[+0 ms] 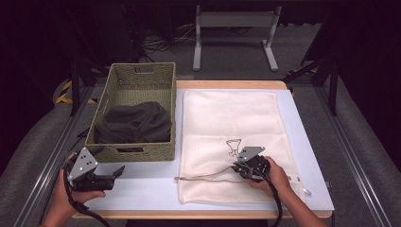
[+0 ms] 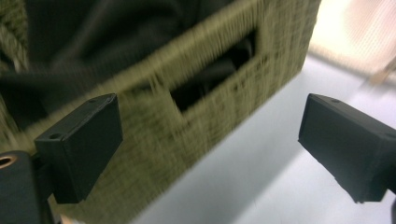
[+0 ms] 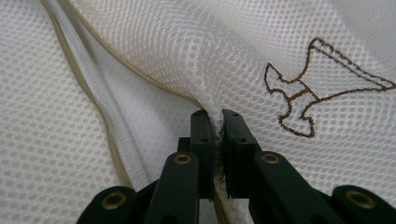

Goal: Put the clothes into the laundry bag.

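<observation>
The right tool (image 3: 215, 122) pinches only one mesh bag (image 1: 227, 142) layer, which may slip free; the left tool (image 2: 210, 144) gapes empty.

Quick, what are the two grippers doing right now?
Left hand-held gripper: open, holding nothing, beside the woven basket.
Right hand-held gripper: shut, pinching the white mesh bag.

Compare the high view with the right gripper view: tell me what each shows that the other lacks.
High view alone: the woven olive basket with dark grey cloth inside, and the open left gripper beside it. Right gripper view alone: the right gripper pinching a fold of mesh between shut jaws. Both: the white mesh laundry bag with its brown embroidered figure.
</observation>
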`<state>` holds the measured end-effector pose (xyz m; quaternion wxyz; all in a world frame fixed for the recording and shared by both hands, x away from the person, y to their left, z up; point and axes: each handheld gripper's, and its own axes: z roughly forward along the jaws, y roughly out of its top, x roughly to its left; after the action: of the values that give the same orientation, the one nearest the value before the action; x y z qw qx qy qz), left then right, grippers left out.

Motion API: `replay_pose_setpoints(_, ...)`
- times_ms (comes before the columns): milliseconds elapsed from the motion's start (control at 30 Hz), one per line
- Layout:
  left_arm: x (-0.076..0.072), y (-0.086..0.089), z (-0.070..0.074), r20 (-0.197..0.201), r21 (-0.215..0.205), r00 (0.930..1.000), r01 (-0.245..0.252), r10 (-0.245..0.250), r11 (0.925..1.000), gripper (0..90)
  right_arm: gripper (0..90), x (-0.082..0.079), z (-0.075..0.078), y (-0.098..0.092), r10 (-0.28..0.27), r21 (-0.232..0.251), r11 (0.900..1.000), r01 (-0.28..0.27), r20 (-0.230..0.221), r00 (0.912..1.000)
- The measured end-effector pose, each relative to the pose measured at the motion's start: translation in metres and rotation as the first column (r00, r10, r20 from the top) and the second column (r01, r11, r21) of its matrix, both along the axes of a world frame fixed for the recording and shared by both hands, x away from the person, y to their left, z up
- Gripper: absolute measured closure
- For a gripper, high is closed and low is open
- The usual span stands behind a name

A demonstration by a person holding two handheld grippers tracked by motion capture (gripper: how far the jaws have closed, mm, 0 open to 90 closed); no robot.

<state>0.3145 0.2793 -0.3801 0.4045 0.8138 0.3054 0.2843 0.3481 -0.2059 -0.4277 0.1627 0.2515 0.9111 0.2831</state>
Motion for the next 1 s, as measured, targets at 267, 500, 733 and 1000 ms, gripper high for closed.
replay_pose_setpoints(267, 0.057, -0.032, 0.028, -0.049, 0.083, 0.9973, 0.059, -0.055, 0.9948, 2.6, 85.1, 0.001, 0.013, 0.004, 0.003, 0.062, 0.998, -0.007, 0.066, 0.9978)
replay_pose_setpoints(500, 0.101, -0.054, 0.040, -0.145, 0.161, 0.9857, 0.109, -0.085, 0.9809, 2.4, 84.7, 0.000, 0.014, 0.005, 0.015, 0.083, 0.996, -0.021, 0.077, 0.9969)
replay_pose_setpoints(733, 0.136, -0.069, 0.033, -0.281, 0.274, 0.9564, 0.158, -0.078, 0.9485, 1.1, 84.2, 0.000, 0.012, 0.002, 0.004, 0.113, 0.994, -0.012, 0.075, 0.9972)
replay_pose_setpoints(1000, 0.163, -0.073, 0.014, -0.436, 0.255, 0.8912, 0.255, -0.124, 0.9328, 0.0, 83.7, 0.000, 0.008, 0.002, 0.005, 0.105, 0.994, -0.012, 0.068, 0.9977)
